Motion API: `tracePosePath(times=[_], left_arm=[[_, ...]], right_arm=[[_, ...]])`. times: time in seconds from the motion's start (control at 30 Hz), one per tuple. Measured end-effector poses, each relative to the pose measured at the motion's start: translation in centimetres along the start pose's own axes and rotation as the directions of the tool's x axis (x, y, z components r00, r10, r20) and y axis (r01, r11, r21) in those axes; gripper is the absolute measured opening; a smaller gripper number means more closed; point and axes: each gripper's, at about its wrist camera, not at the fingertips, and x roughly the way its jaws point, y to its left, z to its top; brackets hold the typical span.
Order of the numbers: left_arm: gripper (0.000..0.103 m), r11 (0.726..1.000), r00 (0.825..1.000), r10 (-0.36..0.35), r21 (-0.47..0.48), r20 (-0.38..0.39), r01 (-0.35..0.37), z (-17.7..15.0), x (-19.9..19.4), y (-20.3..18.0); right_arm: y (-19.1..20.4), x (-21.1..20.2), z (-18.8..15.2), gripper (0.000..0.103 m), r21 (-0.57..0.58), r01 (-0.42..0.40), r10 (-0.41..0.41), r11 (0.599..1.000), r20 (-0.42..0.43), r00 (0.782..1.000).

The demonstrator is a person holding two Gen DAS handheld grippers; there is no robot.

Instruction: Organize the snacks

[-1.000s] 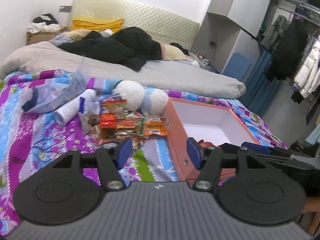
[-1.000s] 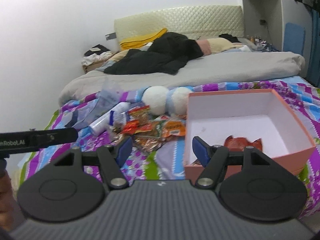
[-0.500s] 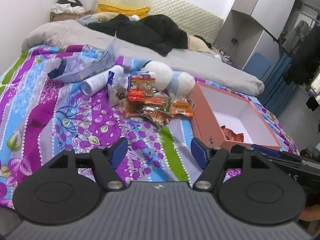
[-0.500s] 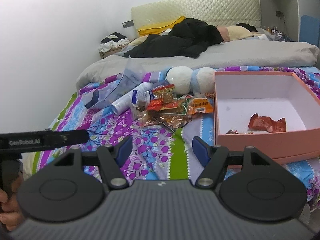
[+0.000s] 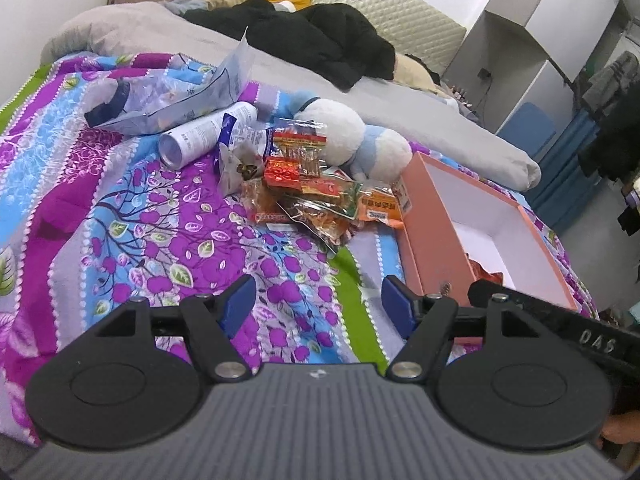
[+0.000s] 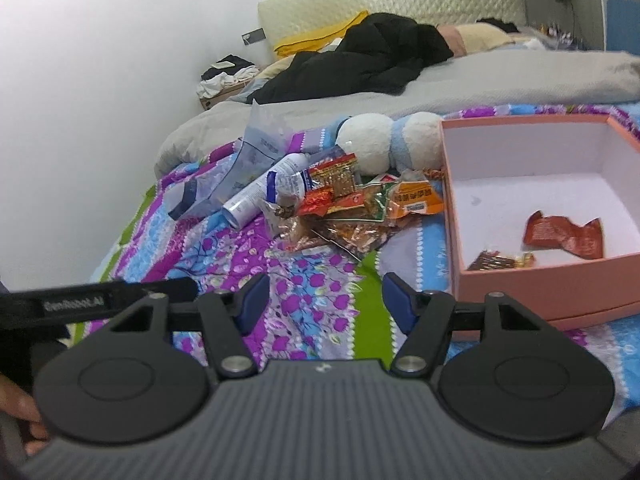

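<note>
Both grippers, left gripper (image 5: 316, 300) and right gripper (image 6: 322, 298), are hanging spread wide and empty over the quilt (image 5: 160, 240); we're keeping the pink box (image 6: 520, 288) beside the snack pile (image 6: 352, 208), two wrappers (image 6: 562, 234) inside.

Black gripper (image 5: 318, 306), blue fingertips (image 5: 394, 300).

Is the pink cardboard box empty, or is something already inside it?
Not empty. The pink cardboard box holds a red wrapper and a small brown packet on its white floor.
</note>
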Motion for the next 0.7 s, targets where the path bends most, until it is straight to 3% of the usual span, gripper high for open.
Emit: tracePosePath(times=[0.27,0.7], left_arm=[[0.073,1.000,1.000,-0.004,-0.024,-0.029,0.004,2.8,5.9,1.5],[0.073,0.999,0.997,-0.018,-0.051,-0.070,0.014,7.2,16.5,4.3]], right_arm=[[-1.1,5.2,2.9,0.050,0.110,-0.074,0.077,0.991,-0.024,0.997],[-4.1,17.1,6.5,0.050,0.252,-0.075,0.109,0.965,-0.122,0.986]])
